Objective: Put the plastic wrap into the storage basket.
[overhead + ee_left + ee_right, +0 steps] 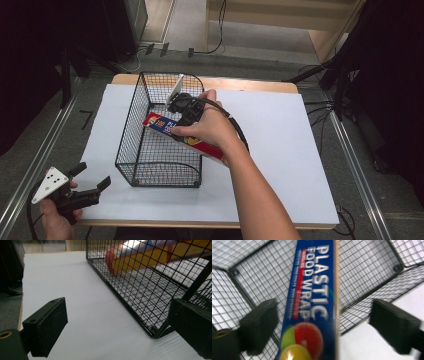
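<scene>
Item 1: plastic food wrap box (pixel 312 302), long and blue, tilted across the rim of the wire basket (pixel 131 130), far end inside, near end propped on the wall nearest the right hand (pixel 212 130)
Item 2: right gripper (pixel 322 325), jaws wide, pads clear of the box on both sides; box unheld
Item 3: left gripper (pixel 89 176), jaws wide, empty, at the near edge of the white table cover (pixel 280 150), well apart from the basket
Risk: unsupported, the box may seesaw on the rim and slide out onto the table, or jam slantwise in the mesh

Right claw (pixel 319 327) jaws spread wide; left claw (pixel 92 180) open, low.
</scene>
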A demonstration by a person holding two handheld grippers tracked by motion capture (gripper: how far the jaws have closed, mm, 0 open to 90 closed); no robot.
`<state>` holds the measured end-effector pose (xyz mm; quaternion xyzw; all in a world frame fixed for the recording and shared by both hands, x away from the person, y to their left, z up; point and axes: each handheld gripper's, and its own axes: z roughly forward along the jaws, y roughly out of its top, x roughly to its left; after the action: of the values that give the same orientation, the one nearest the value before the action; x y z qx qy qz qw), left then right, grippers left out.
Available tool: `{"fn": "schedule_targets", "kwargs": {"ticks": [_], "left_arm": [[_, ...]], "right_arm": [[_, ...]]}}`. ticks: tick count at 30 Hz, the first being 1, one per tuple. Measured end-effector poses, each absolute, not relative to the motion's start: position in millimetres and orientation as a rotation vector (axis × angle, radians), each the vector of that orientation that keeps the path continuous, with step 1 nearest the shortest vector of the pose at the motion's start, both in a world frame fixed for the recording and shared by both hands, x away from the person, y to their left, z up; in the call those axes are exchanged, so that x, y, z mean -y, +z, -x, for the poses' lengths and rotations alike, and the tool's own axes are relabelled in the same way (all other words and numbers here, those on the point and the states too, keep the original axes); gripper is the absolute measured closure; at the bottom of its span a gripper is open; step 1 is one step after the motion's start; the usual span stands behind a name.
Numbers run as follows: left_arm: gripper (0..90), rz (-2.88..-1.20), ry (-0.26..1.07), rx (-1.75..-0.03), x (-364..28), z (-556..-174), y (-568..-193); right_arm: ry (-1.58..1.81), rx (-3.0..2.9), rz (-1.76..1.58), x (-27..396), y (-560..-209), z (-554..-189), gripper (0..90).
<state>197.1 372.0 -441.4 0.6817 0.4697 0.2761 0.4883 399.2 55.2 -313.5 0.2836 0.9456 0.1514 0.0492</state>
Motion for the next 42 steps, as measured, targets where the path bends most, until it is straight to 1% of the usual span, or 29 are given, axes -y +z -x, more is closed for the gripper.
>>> {"fn": "schedule_targets", "kwargs": {"ticks": [3,6,8,10,12,15,17,26,31,42], "left_arm": [[3.5,-1.658,0.67,-1.142,-372,-197,-441],[3.5,-1.664,0.668,-1.138,-371,-197,-441],[3.5,-1.667,0.668,-1.137,-371,-197,-442],[3.5,-1.67,0.669,-1.138,-370,-198,-442],[3.5,-1.674,0.667,-1.137,-370,-198,-442],[3.5,-1.676,0.67,-1.138,-368,-198,-443],[3.5,-1.678,0.669,-1.138,-368,-198,-443],[3.5,-1.679,0.672,-1.14,-369,-198,-443],[3.5,-1.682,0.671,-1.139,-368,-198,-443],[3.5,-1.683,0.67,-1.141,-368,-198,-443]], "right_arm": [[0.493,-2.848,-0.921,-46,-305,-402,5.1],[0.531,-2.791,-0.994,-22,-296,-407,5.5],[0.536,-2.788,-0.993,-17,-296,-408,5.5],[0.536,-2.757,-1.033,1,-295,-410,6.2],[0.541,-2.752,-1.043,4,-295,-410,6.4],[0.556,-2.736,-1.076,23,-298,-410,6.9],[0.557,-2.734,-1.084,26,-299,-410,7.0],[0.551,-2.71,-1.166,63,-321,-409,7.7],[0.552,-2.698,-1.202,76,-330,-409,7.8],[0.617,-2.652,-1.254,112,-363,-393,9.5]]}}
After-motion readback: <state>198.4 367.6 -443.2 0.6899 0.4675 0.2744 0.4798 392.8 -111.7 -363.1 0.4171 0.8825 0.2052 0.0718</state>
